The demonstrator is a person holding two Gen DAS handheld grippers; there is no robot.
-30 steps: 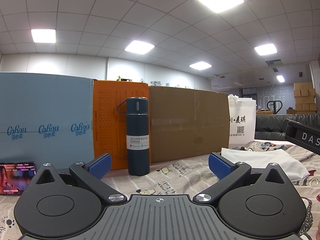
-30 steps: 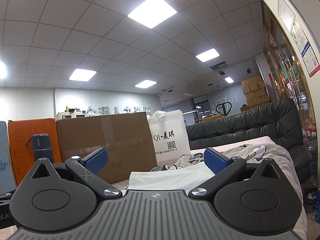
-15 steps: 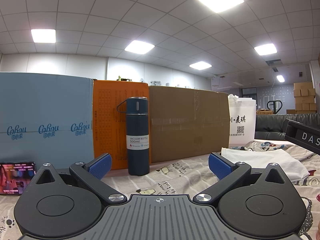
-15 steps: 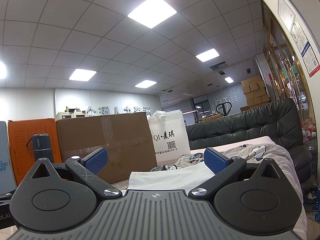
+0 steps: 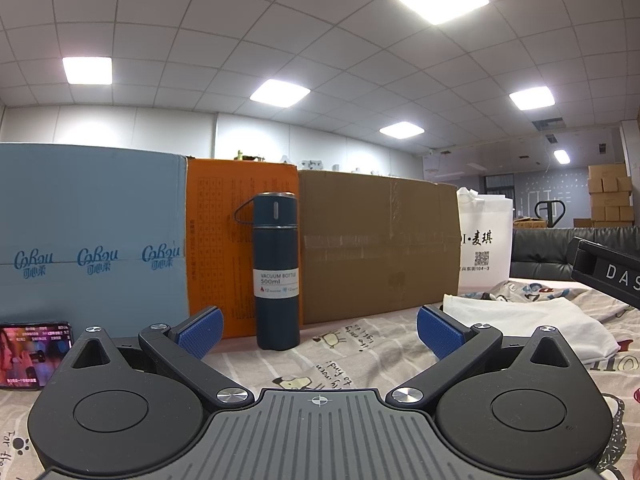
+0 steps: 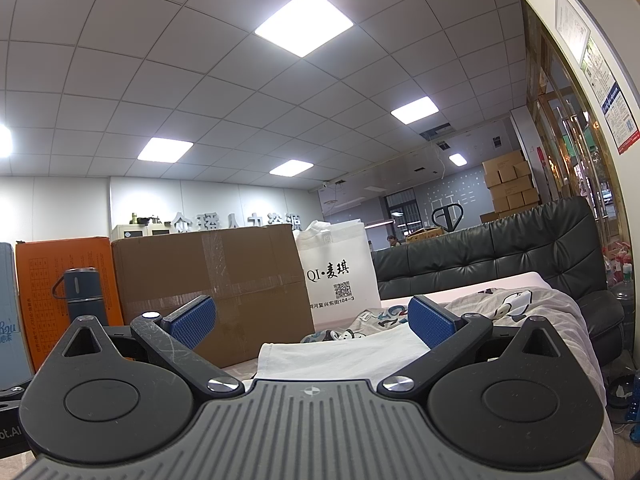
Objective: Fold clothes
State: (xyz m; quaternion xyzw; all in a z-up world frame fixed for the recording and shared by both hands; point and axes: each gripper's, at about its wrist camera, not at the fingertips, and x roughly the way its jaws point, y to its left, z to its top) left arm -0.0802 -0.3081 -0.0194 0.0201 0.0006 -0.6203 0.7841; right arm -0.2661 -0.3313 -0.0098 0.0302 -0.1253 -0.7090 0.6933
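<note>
Hovering low over the worktop (image 5: 360, 356), which is covered with a cartoon-print sheet, both tools point level toward the far row of boxes, and neither one holds anything. The left tool (image 5: 318, 330) has its blue pads spread wide apart, with a dark blue flask (image 5: 277, 272) standing upright beyond the gap, in front of an orange box (image 5: 218, 240) and next to a brown cardboard box (image 5: 380, 244). The right tool (image 6: 313, 320) is spread just as wide, and the white garment (image 6: 340, 354) lies directly ahead of it and slightly below, between its pads in that view. From the left wrist view the same white garment (image 5: 524, 326) lies flat on the far right of the worktop, well apart from the left tool. By the look of it, no fold is under way; this reads as the start, before the first grasp, though the garment may already be partly folded. The next move calls for tipping both tools down toward the cloth, bringing the left one across to the right, and pinching an edge or corner without also catching the sheet underneath.
</note>
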